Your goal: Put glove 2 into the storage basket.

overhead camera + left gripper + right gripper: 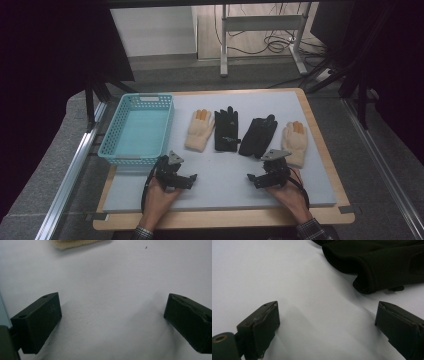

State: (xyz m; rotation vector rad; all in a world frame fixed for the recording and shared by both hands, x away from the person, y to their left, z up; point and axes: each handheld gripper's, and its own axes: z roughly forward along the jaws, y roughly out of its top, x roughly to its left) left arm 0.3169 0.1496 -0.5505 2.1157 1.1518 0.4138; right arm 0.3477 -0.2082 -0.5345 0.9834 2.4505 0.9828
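Four gloves lie in a row on the grey mat (pixel 220 180): a cream glove (pixel 199 131) with orange fingertips, a black glove (pixel 226 129), a second black glove (pixel 257 135), and a second cream glove (pixel 295 141) at the right. My left gripper (pixel 191 181) rests on the mat in front of the basket, open and holding nothing (pixel 112 315). My right gripper (pixel 252 180) is open too, just short of a black glove's cuff (pixel 372 272). The edge of a cream glove (pixel 72 243) shows at the top of the left gripper view.
A turquoise plastic basket (pixel 137 129) stands on the table's left side, with nothing in it. The mat lies on a wooden tabletop (pixel 225 217). A white table frame (pixel 260 30) and cables sit on the floor beyond.
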